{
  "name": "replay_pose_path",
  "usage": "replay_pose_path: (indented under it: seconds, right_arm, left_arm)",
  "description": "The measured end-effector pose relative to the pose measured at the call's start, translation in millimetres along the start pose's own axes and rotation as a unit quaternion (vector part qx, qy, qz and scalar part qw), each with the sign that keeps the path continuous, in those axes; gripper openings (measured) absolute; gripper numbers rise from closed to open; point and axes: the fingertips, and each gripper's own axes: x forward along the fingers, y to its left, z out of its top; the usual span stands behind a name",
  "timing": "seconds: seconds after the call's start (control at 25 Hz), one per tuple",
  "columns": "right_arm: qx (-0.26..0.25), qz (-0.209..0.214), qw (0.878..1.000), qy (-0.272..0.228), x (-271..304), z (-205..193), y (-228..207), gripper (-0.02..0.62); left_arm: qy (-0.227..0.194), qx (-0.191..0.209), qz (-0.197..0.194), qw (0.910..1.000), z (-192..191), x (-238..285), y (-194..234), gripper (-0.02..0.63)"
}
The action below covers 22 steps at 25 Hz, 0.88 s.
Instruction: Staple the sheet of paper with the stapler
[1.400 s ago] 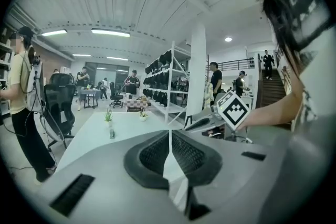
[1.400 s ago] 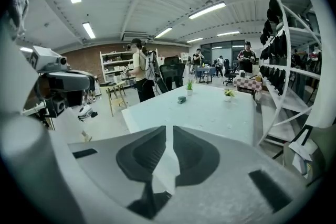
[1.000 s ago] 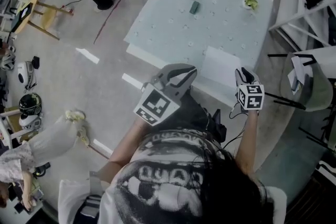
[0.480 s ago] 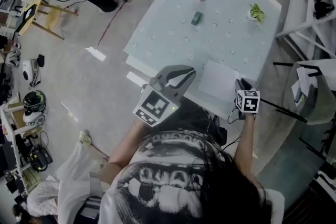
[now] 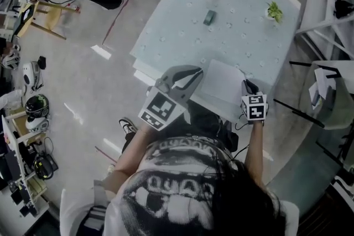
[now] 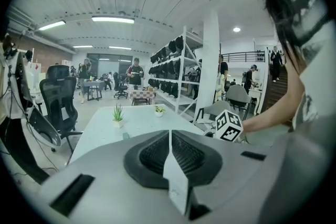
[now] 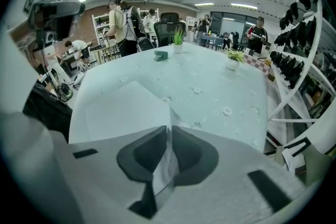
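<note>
The left claw [image 6: 169,139] fills the lower half of its own view, its two jaws pressed together along a centre seam with nothing between them. Beyond it a pale surface [image 6: 142,122] carries a small dark stapler [image 6: 125,136], a potted plant [image 6: 118,113] just behind it and a second plant [image 6: 159,110] farther right. A person's forearm [image 6: 268,120] reaches in from the right behind a cube with square markers [image 6: 229,125], and a black office chair [image 6: 55,105] stands at the left.
</note>
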Motion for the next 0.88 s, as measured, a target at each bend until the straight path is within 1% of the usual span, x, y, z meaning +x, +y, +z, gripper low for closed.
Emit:
replay_pose_path:
  seconds: [0.12, 0.28, 0.44, 0.56, 0.68, 0.88]
  right_arm:
    - [-0.020, 0.016, 1.000, -0.013, 15.7, 30.2, 27.5, 0.038]
    - [-0.040, 0.031, 0.998, -0.031, 40.0, 79.9, 64.6, 0.038]
    - [-0.055, 0.027, 0.997, -0.042, 66.6, 134.5, 90.1, 0.038]
    - [-0.054, 0.016, 0.997, -0.045, 87.5, 166.3, 95.6, 0.039]
    - [-0.037, 0.003, 0.998, -0.044, 104.8, 190.9, 90.3, 0.040]
    - [-0.009, -0.028, 0.999, -0.027, 124.0, 206.3, 76.3, 0.046]
  left_arm:
    - [0.003, 0.004, -0.011, 0.9999, -1.4, -6.7, 16.2, 0.014]
    - [0.010, 0.016, -0.029, 0.9994, -2.5, -21.3, 45.3, 0.014]
    - [0.007, 0.028, -0.036, 0.9989, 1.1, -37.4, 84.3, 0.014]
    - [0.010, 0.030, -0.041, 0.9987, -3.5, -47.7, 109.7, 0.014]
    - [0.015, 0.033, -0.047, 0.9982, -9.3, -53.3, 131.1, 0.014]
    - [0.014, 0.036, -0.059, 0.9975, -15.7, -62.1, 159.3, 0.014]
